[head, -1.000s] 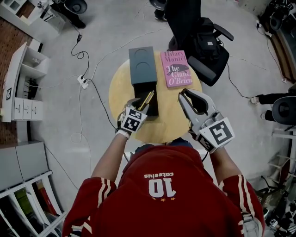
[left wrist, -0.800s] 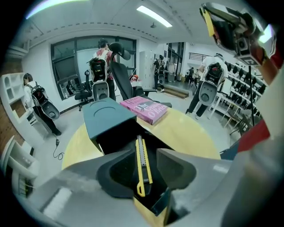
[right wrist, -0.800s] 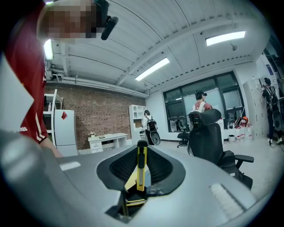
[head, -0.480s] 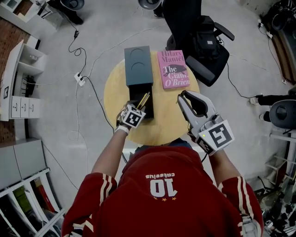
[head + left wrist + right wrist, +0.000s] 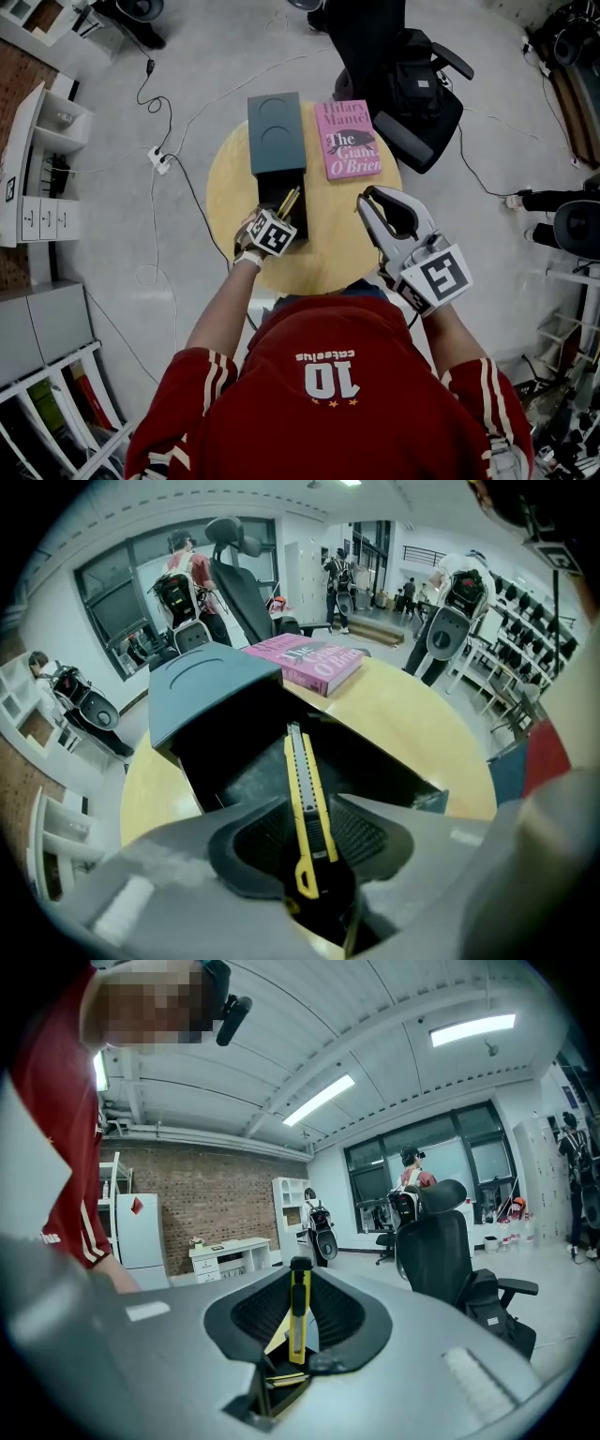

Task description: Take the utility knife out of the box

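On the round table (image 5: 337, 234) stands a dark teal box (image 5: 277, 133) with its black tray (image 5: 266, 190) pulled out toward me. A yellow utility knife (image 5: 290, 199) (image 5: 305, 808) lies lengthwise in the tray. My left gripper (image 5: 279, 216) (image 5: 309, 803) points steeply down into the tray. Its jaws are closing with the knife between them, and the pads stand clear of it. My right gripper (image 5: 364, 201) (image 5: 300, 1269) hovers over the table's right side. It is shut on a second yellow knife (image 5: 298, 1321) with a black end.
A pink book (image 5: 349, 139) lies next to the box at the table's far side. A black office chair (image 5: 412, 94) stands just behind the table. A power strip (image 5: 159, 161) and cables lie on the floor to the left, near white shelves (image 5: 42, 178).
My left gripper has sunk toward the tray and tipped more steeply over the knife. The right gripper has hardly moved.
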`<state>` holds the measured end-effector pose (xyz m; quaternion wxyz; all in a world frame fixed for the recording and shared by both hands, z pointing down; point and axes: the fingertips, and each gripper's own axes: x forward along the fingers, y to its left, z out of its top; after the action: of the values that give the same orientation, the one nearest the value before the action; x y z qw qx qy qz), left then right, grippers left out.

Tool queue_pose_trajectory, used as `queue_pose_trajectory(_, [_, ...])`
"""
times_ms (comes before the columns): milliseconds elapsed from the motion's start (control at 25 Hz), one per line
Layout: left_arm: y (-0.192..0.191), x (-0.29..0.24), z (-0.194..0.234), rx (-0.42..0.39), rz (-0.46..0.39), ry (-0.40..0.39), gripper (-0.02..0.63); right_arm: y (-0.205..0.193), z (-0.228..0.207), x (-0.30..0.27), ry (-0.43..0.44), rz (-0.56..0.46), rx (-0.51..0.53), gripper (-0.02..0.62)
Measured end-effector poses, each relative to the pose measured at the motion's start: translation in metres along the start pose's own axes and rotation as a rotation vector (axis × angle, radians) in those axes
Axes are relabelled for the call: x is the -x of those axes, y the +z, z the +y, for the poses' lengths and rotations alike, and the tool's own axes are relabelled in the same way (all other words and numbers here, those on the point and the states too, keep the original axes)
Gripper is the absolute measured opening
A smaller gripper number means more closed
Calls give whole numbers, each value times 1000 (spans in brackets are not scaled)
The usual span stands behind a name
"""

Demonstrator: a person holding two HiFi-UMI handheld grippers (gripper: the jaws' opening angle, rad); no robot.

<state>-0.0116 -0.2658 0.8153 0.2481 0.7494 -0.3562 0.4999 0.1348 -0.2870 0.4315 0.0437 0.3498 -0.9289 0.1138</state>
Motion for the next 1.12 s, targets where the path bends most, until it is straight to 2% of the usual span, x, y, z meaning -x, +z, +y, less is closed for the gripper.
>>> queue_pose_trajectory(240, [-6,-8,0,-57,111,46,152,-5,-5,6,-8,9,22,66])
queue_pose_trajectory(480, [-9,-12,-1,-32,200,24,143,-8,-12,10,-21,11,13,66])
queue_pose_trajectory(800, [-6,-7,0,62,156,-5,129,-7,-12,11,-25,8,6,66])
queue_pose_trajectory(1120, [0,4,2,104,96,-9,129,-4,-7,13,-24,-3,15,66])
